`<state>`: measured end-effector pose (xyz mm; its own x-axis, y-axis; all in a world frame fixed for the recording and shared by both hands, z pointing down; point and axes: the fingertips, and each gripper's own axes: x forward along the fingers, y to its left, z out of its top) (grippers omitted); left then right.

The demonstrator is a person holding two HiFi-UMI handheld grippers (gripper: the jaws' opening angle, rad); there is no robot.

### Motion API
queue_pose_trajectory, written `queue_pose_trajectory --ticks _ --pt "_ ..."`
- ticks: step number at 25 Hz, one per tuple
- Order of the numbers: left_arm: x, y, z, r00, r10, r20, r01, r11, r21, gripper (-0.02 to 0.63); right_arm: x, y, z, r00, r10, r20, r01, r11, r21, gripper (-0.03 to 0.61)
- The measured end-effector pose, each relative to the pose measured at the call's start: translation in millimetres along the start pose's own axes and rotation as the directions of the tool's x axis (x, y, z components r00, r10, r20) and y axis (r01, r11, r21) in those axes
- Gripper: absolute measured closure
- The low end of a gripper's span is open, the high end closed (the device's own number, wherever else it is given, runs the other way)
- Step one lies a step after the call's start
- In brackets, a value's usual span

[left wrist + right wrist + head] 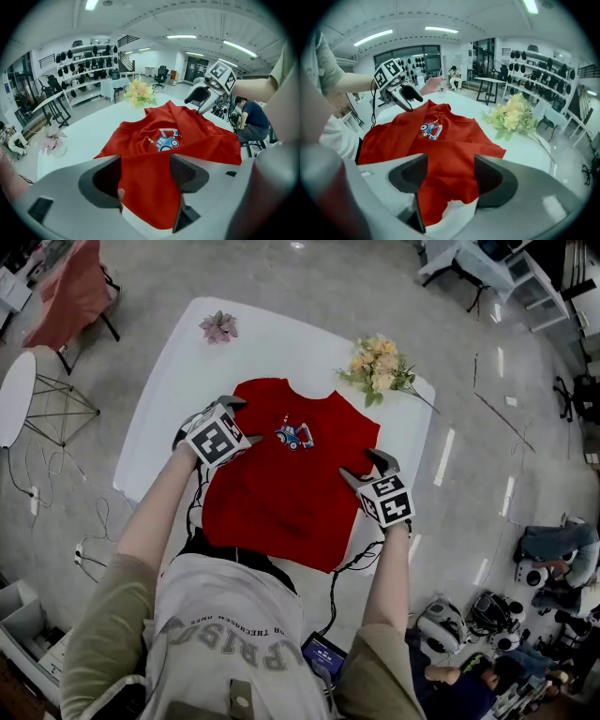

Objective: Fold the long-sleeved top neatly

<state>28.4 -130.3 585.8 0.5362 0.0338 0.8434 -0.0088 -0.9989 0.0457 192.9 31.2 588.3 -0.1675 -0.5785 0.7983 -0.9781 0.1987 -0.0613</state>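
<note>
Red top, print up, flat on white table, hem hanging over near edge. Left gripper above its left side, right gripper above its right side; both with jaws wide apart, gripping nothing. Yellow bouquet just beyond one shoulder.

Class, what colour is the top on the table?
The top is red, clearest in the head view.

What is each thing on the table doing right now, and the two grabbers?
red top: lying on the white table, picture side up, not held.
left gripper: open, above the top.
right gripper: open, above the top.
yellow flowers: lying on the table.
pink flower: lying on the table.
</note>
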Motion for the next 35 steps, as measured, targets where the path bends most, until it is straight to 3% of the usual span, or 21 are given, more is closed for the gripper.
queue_pose_trajectory --ticks 2,7,15,21,25,30,35 --pt "14.3 11.2 2.7 0.999 -0.035 -0.02 0.035 0.999 -0.006 0.308 18.0 -7.5 -4.8 0.997 0.032 -0.065 -0.033 0.999 -0.004 0.267" --pt "47.2 19.4 -17.1 0.982 -0.106 -0.159 0.115 0.992 0.05 0.295 47.1 -11.5 -20.0 0.974 0.078 -0.212 -0.086 0.996 -0.026 0.267" --pt "68.6 76.0 9.0 0.983 -0.103 -0.149 0.116 0.99 0.078 0.285 64.9 -50.5 1.6 0.971 0.062 -0.229 -0.064 0.998 0.001 0.265" --pt "77.9 100.0 27.4 0.99 -0.106 -0.09 0.117 0.986 0.118 0.281 74.5 -68.1 14.2 0.967 0.048 -0.25 -0.041 0.999 0.033 0.265" --pt "71.6 96.4 28.6 0.991 -0.132 -0.029 0.134 0.987 0.087 0.278 67.3 -66.2 19.6 0.98 0.01 -0.197 0.007 0.996 0.09 0.265" --pt "21.7 79.4 28.9 0.993 -0.085 0.087 0.085 0.996 0.002 0.271 30.7 -51.1 29.9 0.995 -0.071 -0.064 0.077 0.992 0.099 0.265" --pt "-34.0 17.0 -20.3 0.994 -0.054 0.097 0.067 0.988 -0.137 0.27 -12.5 -10.4 12.0 0.996 -0.088 0.019 0.083 0.98 0.183 0.265"
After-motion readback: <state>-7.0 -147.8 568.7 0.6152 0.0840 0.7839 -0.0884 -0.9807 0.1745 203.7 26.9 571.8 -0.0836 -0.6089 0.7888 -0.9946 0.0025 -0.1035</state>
